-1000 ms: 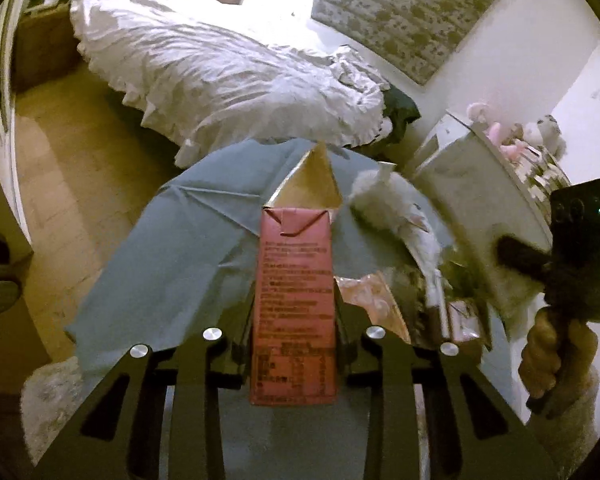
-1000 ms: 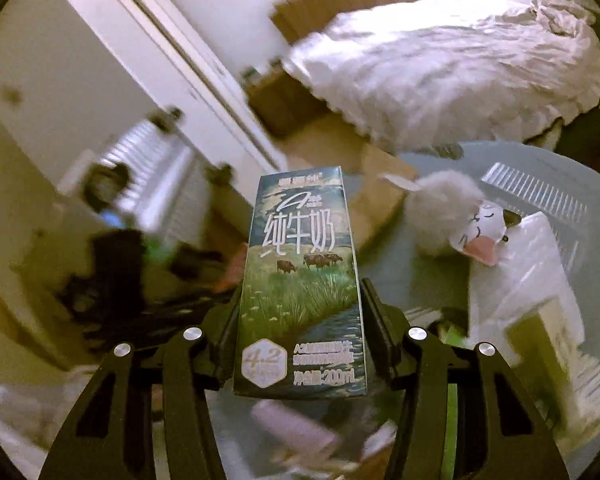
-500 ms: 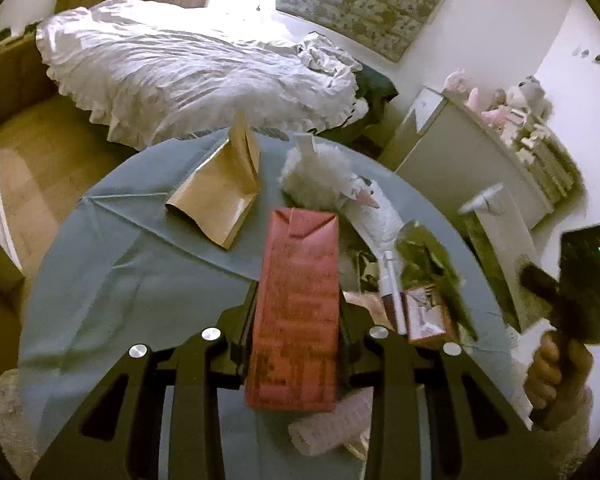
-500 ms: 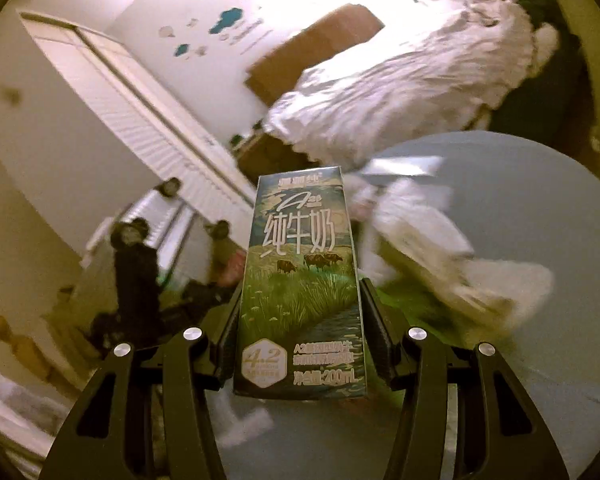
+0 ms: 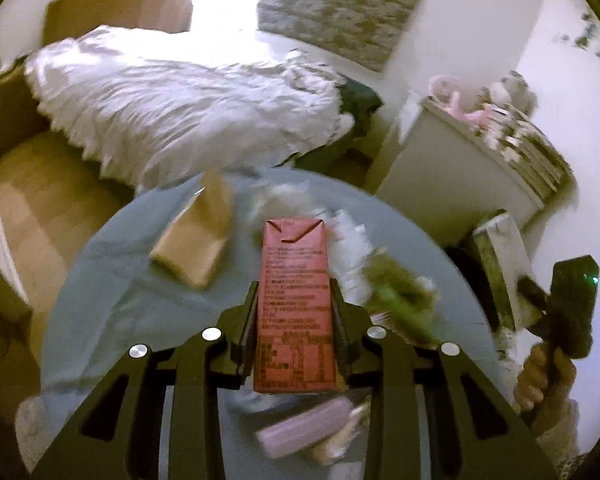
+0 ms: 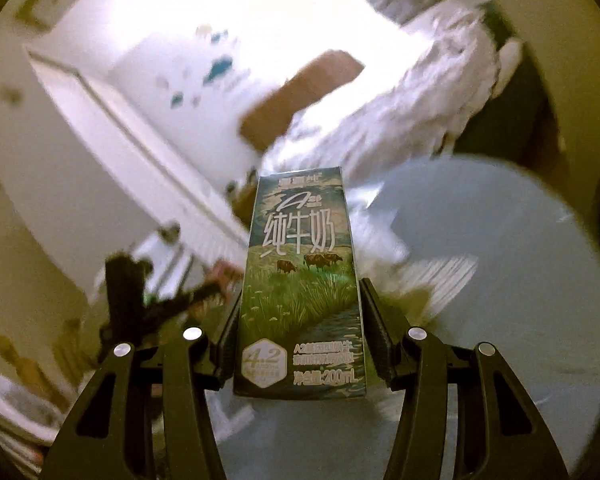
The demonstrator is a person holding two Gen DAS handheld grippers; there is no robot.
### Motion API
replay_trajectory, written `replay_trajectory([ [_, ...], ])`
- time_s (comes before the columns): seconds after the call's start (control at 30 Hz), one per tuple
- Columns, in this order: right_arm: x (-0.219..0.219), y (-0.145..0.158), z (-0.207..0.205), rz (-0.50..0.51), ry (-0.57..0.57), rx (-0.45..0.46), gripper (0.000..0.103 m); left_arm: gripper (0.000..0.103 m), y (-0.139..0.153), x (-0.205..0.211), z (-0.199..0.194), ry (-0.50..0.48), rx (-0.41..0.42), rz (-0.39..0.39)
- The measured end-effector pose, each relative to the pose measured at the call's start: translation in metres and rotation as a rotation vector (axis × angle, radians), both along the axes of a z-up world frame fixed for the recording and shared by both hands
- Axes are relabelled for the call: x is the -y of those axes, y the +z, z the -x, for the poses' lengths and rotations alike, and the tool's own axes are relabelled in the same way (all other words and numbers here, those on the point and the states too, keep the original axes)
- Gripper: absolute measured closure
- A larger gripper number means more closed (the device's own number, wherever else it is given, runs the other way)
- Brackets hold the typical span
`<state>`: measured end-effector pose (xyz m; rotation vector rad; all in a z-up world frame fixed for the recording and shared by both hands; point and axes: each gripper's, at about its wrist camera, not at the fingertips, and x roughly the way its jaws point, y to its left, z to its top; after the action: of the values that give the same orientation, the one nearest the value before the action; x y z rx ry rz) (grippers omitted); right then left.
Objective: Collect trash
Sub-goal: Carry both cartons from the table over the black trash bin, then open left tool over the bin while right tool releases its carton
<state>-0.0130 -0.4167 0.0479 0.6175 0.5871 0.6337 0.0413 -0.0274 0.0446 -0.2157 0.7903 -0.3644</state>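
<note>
Red carton [image 5: 295, 304], green carton [image 6: 300, 288], two tongs

The milk carton [image 6: 300, 284] in my right gripper [image 6: 298, 316] reads "A2", "纯牛奶", "4.2" and "200mL"; print on my red carton [image 5: 295, 304] is illegible.

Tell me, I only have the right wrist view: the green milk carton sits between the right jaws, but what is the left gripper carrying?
Observer: The left gripper is clamped on a red drink carton, held upright between its pads.
Operator: Is other trash left on the table? My view of it is blurred.
Observer: Yes. A brown paper bag lies on the blue tablecloth, left of the red carton.
Operator: Anything nearer that gripper?
Observer: A pink roll-shaped item lies just below the red carton in the left wrist view.
</note>
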Motion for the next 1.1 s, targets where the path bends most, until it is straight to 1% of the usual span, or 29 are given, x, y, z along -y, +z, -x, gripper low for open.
replay_trajectory([
  [0.03, 0.015, 0.002, 0.001, -0.006, -0.049, 0.016, 0.050, 0.071, 0.007, 0.010, -0.004, -0.023, 0.007, 0.016],
  [0.1, 0.061, 0.004, 0.005, -0.026, -0.219, 0.025, 0.050, 0.071, 0.023, 0.040, -0.016, -0.089, 0.029, 0.049],
  [0.13, 0.083, 0.001, 0.006, -0.013, -0.307, 0.017, 0.050, 0.071, 0.028, 0.058, -0.023, -0.121, 0.033, 0.058],
  [0.17, 0.096, -0.002, 0.006, 0.013, -0.370, 0.003, 0.050, 0.071, 0.032, 0.077, -0.030, -0.160, 0.031, 0.070],
  [0.2, 0.112, -0.009, 0.004, 0.060, -0.449, -0.030, 0.050, 0.071, 0.035, 0.108, -0.040, -0.223, 0.024, 0.088],
  [0.23, 0.132, -0.019, 0.002, 0.107, -0.532, -0.079, 0.050, 0.071, 0.036, 0.128, -0.046, -0.261, 0.023, 0.094],
  [0.27, 0.144, -0.028, 0.001, 0.126, -0.580, -0.110, 0.050, 0.071, 0.035, 0.160, -0.055, -0.316, 0.022, 0.093],
  [0.3, 0.156, -0.037, 0.000, 0.140, -0.620, -0.141, 0.050, 0.071, 0.033, 0.183, -0.061, -0.349, 0.019, 0.087],
  [0.33, 0.171, -0.049, -0.001, 0.166, -0.665, -0.185, 0.050, 0.071, 0.029, 0.208, -0.068, -0.387, 0.005, 0.089],
  [0.37, 0.178, -0.057, -0.001, 0.189, -0.691, -0.209, 0.050, 0.071, 0.022, 0.238, -0.079, -0.432, -0.025, 0.104],
  [0.43, 0.196, -0.076, -0.001, 0.214, -0.731, -0.268, 0.050, 0.071, 0.012, 0.282, -0.090, -0.481, -0.063, 0.113],
  [0.47, 0.204, -0.084, -0.001, 0.202, -0.736, -0.294, 0.050, 0.071, 0.003, 0.311, -0.098, -0.509, -0.081, 0.101],
  [0.5, 0.211, -0.090, 0.000, 0.191, -0.739, -0.318, 0.050, 0.071, -0.003, 0.331, -0.102, -0.528, -0.094, 0.095],
  [0.57, 0.221, -0.099, -0.003, 0.213, -0.748, -0.363, 0.050, 0.071, -0.019, 0.375, -0.112, -0.570, -0.138, 0.079],
  [0.7, 0.241, -0.118, 0.001, 0.219, -0.746, -0.410, 0.050, 0.071, -0.053, 0.431, -0.123, -0.608, -0.223, 0.031],
  [0.87, 0.259, -0.133, 0.017, 0.171, -0.754, -0.460, 0.050, 0.071, -0.084, 0.456, -0.124, -0.619, -0.304, -0.035],
  [0.93, 0.260, -0.132, 0.009, 0.165, -0.751, -0.470, 0.050, 0.071, -0.095, 0.460, -0.125, -0.615, -0.329, -0.050],
  [1.03, 0.260, -0.134, 0.015, 0.160, -0.740, -0.473, 0.049, 0.070, -0.108, 0.463, -0.123, -0.605, -0.359, -0.071],
  [1.1, 0.258, -0.128, 0.011, 0.163, -0.739, -0.476, 0.049, 0.069, -0.115, 0.462, -0.125, -0.598, -0.369, -0.081],
])
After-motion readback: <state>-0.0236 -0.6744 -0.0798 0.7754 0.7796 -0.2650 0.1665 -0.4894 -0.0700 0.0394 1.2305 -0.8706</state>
